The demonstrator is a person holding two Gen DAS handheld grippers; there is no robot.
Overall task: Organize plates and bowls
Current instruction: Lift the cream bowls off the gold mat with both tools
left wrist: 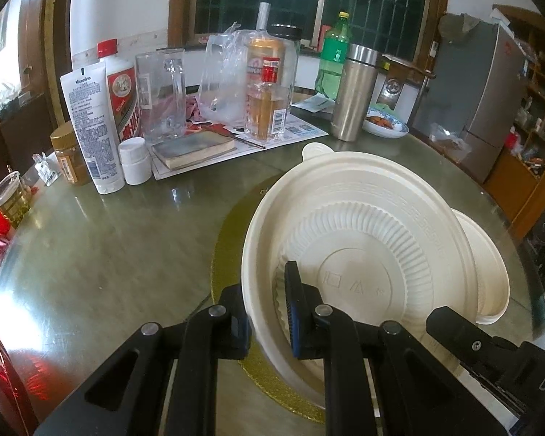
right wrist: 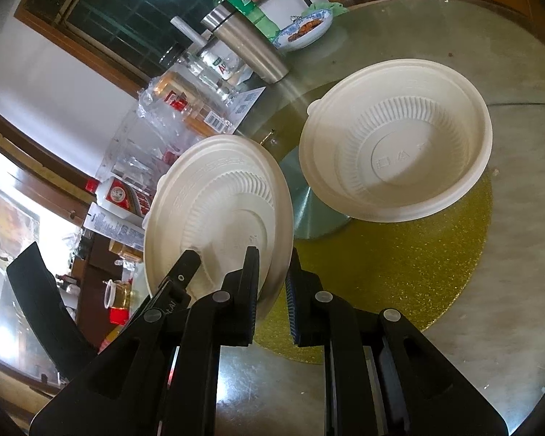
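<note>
1. The left tongs point(left wrist: 269, 305) were clenched on the near rim of a round cream plastic bowl point(left wrist: 363, 239); one finger sat inside the bowl and one sat outside.
2. The right tongs point(right wrist: 274, 283) were clenched too; in the right wrist view they pinched the rim of that same cream plastic bowl point(right wrist: 218, 210).
3. The bowl was tipped up on its side, so its ribbed inside faced both cameras; I could not tell if its low edge touched the desk point(left wrist: 109, 254).
4. In the left wrist view the black tip of the right tongs point(left wrist: 454, 323) showed at the bowl's lower right edge; in the right wrist view the left tongs point(right wrist: 181, 279) showed at its lower left.
5. A second cream plastic bowl point(right wrist: 396, 145) sat the right way up on the desk, near the held one; its edge lay over a round gold glitter mat point(right wrist: 399, 272).
6. From the left wrist, that second bowl point(left wrist: 490, 265) peeked out from behind the held bowl.
7. At the far side of the round shiny desk stood a silver metal flask point(left wrist: 354, 94), a green plastic bottle point(left wrist: 332, 58) and a white squeeze tube point(left wrist: 91, 127); a blue and white dish of food point(left wrist: 385, 123) lay just beside the flask.
</note>
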